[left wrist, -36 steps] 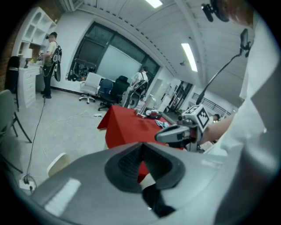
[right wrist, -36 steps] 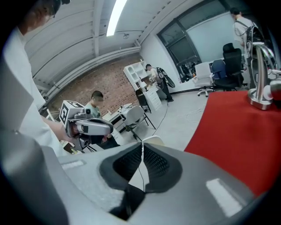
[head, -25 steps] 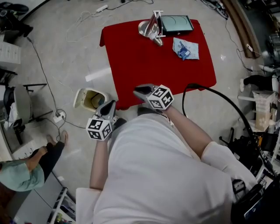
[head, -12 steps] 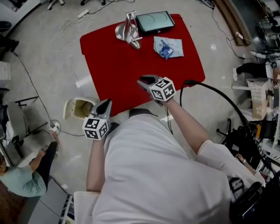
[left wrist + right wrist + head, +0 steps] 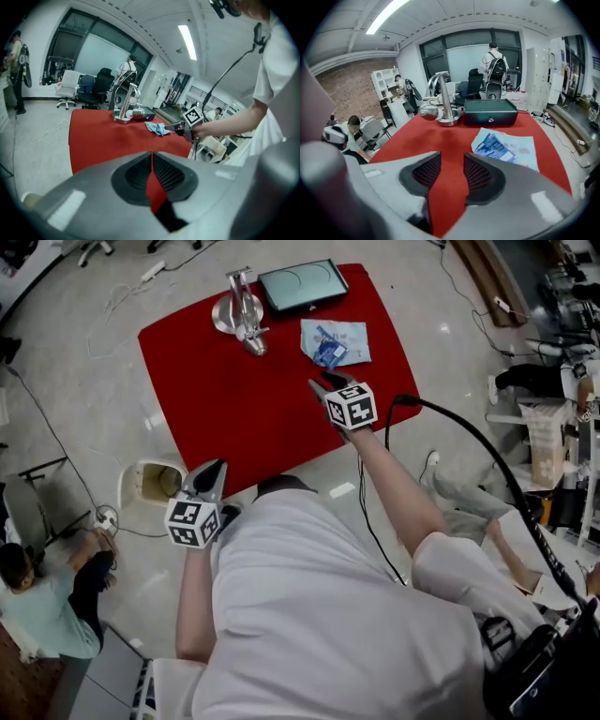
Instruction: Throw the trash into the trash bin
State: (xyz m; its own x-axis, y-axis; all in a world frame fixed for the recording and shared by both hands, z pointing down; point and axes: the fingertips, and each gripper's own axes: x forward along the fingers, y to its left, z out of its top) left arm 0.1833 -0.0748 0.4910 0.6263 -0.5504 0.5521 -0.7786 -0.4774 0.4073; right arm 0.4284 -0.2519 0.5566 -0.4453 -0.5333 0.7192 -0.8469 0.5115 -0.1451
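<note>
a red cloth (image 5: 234, 399) covers the table. on the floor off its near left corner stands the bin (image 5: 150, 482), top open. the trash (image 5: 335, 341), a pale blue packet, lies flat at the far right of the cloth, long axis running left to right, with a darker crumpled patch at its middle. the right gripper (image 5: 330, 382) hangs just near of the trash and points at it; its jaws have just been opening and stand apart with only cloth between them. the left gripper (image 5: 210, 472) hovers just right of the bin, jaws together and empty.
</note>
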